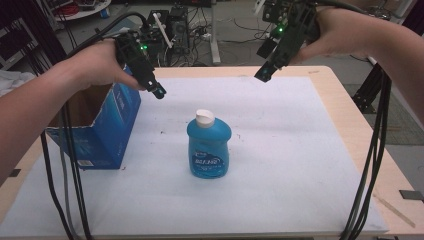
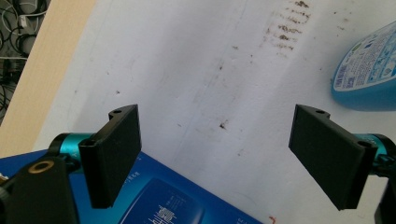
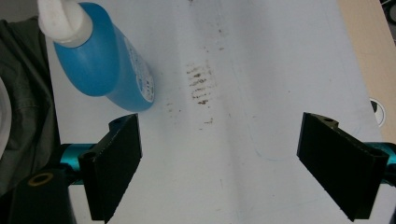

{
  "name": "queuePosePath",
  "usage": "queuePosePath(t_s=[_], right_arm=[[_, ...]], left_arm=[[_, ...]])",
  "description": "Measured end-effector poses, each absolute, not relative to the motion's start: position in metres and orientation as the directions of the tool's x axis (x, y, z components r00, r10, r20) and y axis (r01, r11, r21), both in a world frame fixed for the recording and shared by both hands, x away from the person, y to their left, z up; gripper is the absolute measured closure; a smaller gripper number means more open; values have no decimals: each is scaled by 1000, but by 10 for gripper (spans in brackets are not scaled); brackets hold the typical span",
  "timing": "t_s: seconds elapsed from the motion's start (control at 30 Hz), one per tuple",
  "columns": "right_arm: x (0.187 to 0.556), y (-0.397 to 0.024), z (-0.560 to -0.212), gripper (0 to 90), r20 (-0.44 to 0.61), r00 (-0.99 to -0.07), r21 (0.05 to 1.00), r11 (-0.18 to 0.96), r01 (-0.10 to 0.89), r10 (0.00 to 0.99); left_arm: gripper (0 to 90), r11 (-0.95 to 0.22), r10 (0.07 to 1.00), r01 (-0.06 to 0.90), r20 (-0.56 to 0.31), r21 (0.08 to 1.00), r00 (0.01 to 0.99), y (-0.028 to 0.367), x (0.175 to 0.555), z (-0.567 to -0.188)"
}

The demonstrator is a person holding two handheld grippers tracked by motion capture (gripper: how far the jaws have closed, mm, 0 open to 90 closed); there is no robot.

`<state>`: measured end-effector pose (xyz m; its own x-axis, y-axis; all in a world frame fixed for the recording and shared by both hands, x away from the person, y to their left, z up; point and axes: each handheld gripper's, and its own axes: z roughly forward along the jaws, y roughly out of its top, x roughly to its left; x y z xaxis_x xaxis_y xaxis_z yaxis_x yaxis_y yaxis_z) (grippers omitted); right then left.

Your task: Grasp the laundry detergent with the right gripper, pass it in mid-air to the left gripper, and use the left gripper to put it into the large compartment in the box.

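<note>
White sheet (image 1: 280, 165) covers most of the wooden table (image 1: 345, 120). Open blue box (image 1: 107, 127) stands at the sheet's left edge, directly under the left gripper (image 1: 159, 92). Blue soap bottle (image 1: 208, 145) stands upright mid-sheet, white cap on, right of the box and apart from it. Left gripper hovers above and left of the bottle, jaws spread wide, empty. Right gripper (image 1: 263, 74) hangs higher, behind and right of the bottle, jaws spread wide too, empty. Nothing between either gripper and the bottle. Brown smudges (image 3: 200, 86) mark the sheet beside the bottle.

Bottle (image 2: 369, 74) cropped; label (image 1: 208, 162) unreadable.
</note>
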<state>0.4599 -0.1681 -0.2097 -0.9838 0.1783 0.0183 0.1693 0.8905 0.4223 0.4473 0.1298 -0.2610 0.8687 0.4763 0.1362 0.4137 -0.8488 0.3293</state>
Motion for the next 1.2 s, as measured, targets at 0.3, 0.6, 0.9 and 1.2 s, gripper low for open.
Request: queuePosePath(t_s=[0.3,0.6,0.9,1.2], right_arm=[[433,-176,-221,134,26,-990,474,870,134,138],[404,-174,-246,134,37,-993,519,847,113,110],[388,-167,-267,134,44,-993,571,813,115,109],[377,-154,-292,134,70,-993,587,802,114,91]], left_arm=[[171,-854,471,411,138,319,871,129,448,-262],[171,-852,473,414,133,320,871,129,448,-263],[171,-855,469,412,130,316,874,130,446,-262],[171,-860,463,406,138,310,876,131,445,-262]])
